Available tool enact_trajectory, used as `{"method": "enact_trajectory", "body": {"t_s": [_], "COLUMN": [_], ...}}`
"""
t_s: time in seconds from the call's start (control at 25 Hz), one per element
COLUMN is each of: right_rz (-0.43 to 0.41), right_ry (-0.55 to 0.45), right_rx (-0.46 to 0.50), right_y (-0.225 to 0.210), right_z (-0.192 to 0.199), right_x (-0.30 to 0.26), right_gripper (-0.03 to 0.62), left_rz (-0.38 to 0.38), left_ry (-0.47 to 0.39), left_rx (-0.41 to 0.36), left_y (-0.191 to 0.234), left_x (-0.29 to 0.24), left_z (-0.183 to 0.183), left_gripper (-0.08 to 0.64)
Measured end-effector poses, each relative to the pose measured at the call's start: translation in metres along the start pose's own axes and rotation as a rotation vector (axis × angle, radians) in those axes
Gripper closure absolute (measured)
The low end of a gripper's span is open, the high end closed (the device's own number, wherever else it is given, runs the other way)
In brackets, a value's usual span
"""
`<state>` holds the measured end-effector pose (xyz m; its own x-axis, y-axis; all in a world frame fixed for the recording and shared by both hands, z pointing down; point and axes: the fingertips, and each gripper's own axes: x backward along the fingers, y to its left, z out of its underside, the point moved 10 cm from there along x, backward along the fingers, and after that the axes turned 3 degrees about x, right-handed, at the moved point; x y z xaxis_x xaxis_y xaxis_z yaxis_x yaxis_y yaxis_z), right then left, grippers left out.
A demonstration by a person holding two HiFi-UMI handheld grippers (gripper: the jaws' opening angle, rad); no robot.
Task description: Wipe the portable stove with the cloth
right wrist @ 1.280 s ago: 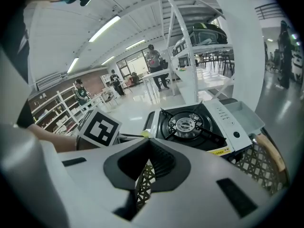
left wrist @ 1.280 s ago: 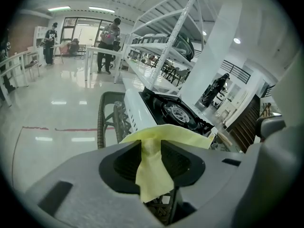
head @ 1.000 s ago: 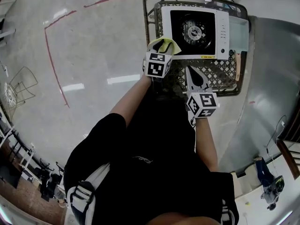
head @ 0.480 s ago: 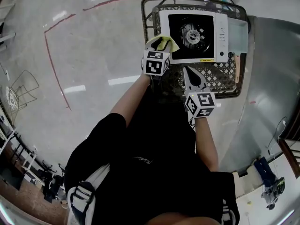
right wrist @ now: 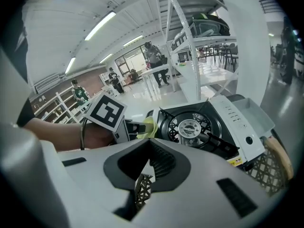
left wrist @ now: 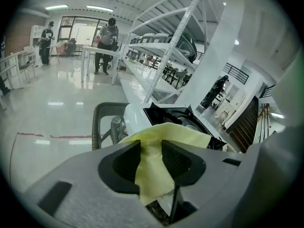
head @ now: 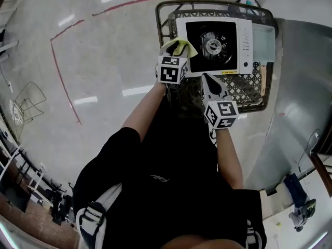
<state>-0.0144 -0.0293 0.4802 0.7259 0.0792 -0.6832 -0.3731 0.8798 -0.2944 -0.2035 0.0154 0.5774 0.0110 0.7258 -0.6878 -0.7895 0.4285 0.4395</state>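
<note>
At dark woven basket's [head: 250, 88] left edge: left gripper [head: 176, 55] pinching yellow cloth [head: 179, 46] beside white portable stove with black burner top [head: 245, 34]. Right gripper [head: 212, 84]: jaws pressed together, empty. Probably best to lay cloth flat and sweep rightward with even pressure.

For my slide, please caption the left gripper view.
Left tool clamps a yellow cloth just before the portable stove.

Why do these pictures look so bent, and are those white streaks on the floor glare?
Head view: the wide lens curves everything; yes, the streaks on the floor are reflected ceiling lights. Left gripper view: dark round border, left tool looms soft, cloth sharp. Right gripper view: shelving bows, stove clear.
</note>
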Motion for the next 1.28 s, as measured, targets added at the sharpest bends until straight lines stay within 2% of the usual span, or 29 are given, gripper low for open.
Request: {"method": "enact_trajectory", "body": {"t_s": [0.36,0.56,0.76,1.0,1.16,1.28], "right_rz": [-0.020,-0.022,-0.037,-0.041,-0.045,-0.039], "right_ry": [0.009,0.008,0.004,-0.003,0.006,0.007], "right_rx": [0.022,0.021,0.026,0.029,0.040,0.033], "right_y": [-0.004,-0.007,-0.006,-0.012,-0.014,-0.017], "right_z": [-0.008,-0.009,-0.013,-0.016,-0.012,-0.009], "right_x": [-0.013,-0.017,-0.024,-0.024,-0.022,-0.018], "right_gripper": [0.588,0.587,0.586,0.586,0.586,0.586], "left_rz": [0.007,0.037,0.048,0.120,0.115,0.161], "left_ry": [-0.022,-0.004,0.031,0.124,0.162,0.206], "left_rx": [-0.017,-0.057,-0.136,-0.332,-0.376,-0.412], "left_y": [0.014,0.019,0.024,0.026,0.039,0.041], "left_x": [-0.014,-0.020,-0.024,-0.032,-0.040,-0.049], "left_z": [-0.025,-0.037,-0.051,-0.067,-0.090,-0.105], "left_gripper": [0.426,0.426,0.426,0.423,0.422,0.422]}}
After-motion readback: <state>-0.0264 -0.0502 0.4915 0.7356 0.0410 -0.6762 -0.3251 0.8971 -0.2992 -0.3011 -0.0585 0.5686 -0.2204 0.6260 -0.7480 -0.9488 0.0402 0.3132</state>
